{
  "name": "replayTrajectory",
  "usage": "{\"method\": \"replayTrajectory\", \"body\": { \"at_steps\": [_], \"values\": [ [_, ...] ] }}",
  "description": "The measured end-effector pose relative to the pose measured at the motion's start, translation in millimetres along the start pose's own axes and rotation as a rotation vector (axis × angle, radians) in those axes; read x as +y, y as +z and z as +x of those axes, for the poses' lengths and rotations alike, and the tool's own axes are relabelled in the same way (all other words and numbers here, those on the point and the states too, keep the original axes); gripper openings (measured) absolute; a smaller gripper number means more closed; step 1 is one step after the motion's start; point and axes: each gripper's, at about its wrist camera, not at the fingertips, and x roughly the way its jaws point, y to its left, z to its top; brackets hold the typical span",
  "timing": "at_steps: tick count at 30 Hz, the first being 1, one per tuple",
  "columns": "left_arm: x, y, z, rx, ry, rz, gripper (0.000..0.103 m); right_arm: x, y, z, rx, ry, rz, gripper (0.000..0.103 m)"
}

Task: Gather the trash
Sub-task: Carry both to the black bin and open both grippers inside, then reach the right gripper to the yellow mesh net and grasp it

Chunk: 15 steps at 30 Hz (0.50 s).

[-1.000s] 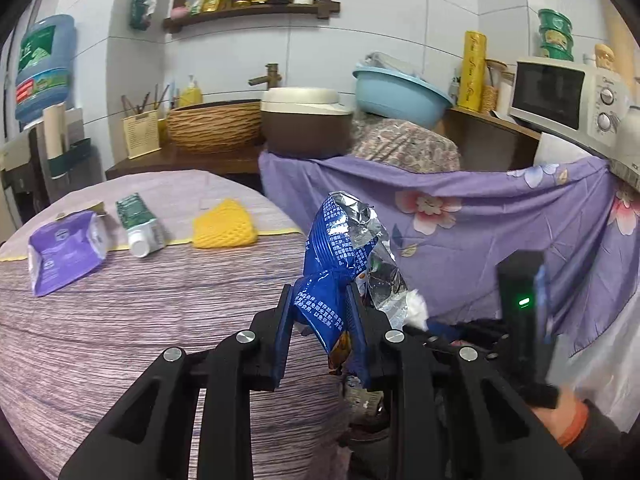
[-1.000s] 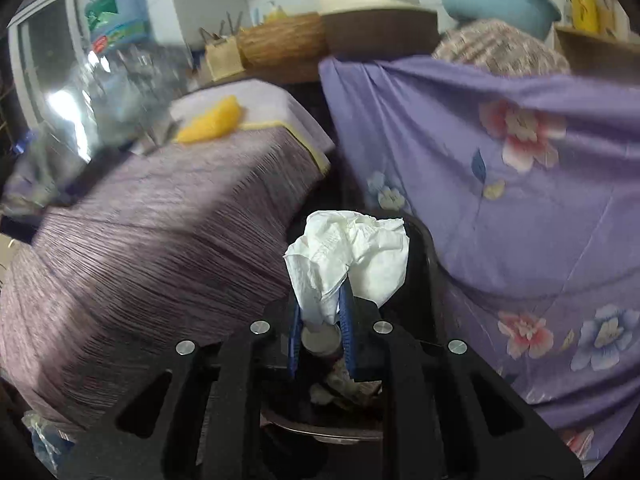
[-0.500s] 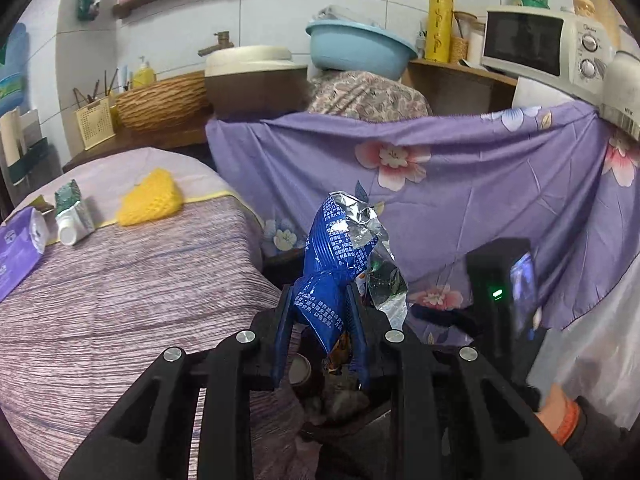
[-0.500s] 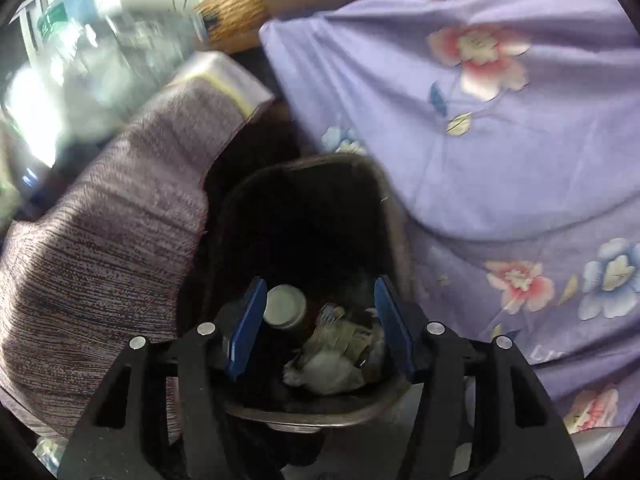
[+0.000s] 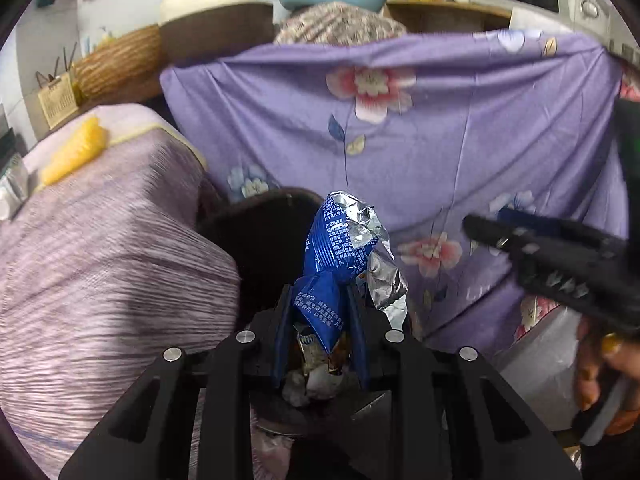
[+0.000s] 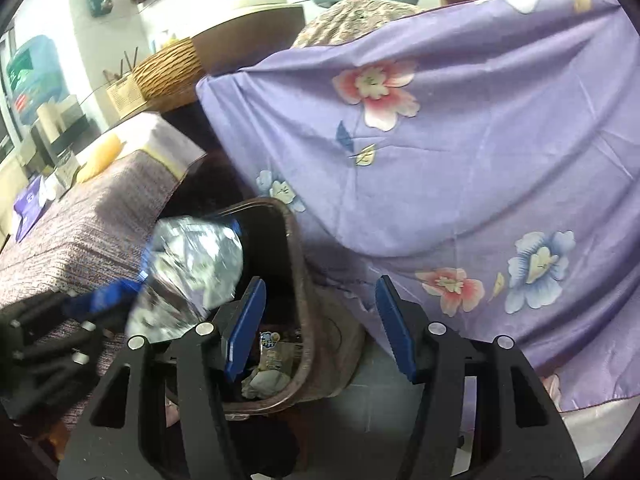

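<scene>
1. Your left gripper (image 5: 320, 320) is clamped tight on the blue foil snack wrapper (image 5: 340, 256), pinching its lower end so the crumpled silver top sticks up past the fingertips.
2. That wrapper's sitting right above the open dark trash bin (image 6: 294, 240), which sits between the striped table (image 5: 100, 260) and the purple floral cloth (image 6: 460, 140).
3. Your right gripper (image 6: 320, 320) has its blue pads spread wide, nothing between them, off by the bin's right rim.
4. Crumpled trash (image 6: 268, 376) is already in the bin.
</scene>
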Motion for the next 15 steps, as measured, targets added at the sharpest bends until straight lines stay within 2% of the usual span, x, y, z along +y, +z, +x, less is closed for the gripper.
{"method": "replayTrajectory", "body": {
  "at_steps": [5,8,10,13,15],
  "values": [
    [-9.9,-8.7,27.6,0.060,0.004,0.023,0.029,-5.0,-1.9,-2.9,0.000,-0.007,0.009,0.058],
    [-12.0,-15.9,42.6,0.103,-0.001,0.025,0.034,-6.8,-2.1,-4.8,0.000,-0.011,0.007,0.058],
    [-12.8,-18.0,46.7,0.109,0.005,0.023,0.052,-7.4,-1.1,-5.6,-0.001,-0.013,0.008,0.058],
    [-13.4,-18.5,41.0,0.086,-0.007,0.014,0.064,-8.5,-0.6,-7.7,-0.004,-0.021,0.009,0.061],
    [-16.4,-16.5,35.9,0.075,-0.014,0.024,0.068,-8.6,-0.1,-8.8,-0.005,-0.019,0.012,0.061]
  ]
}}
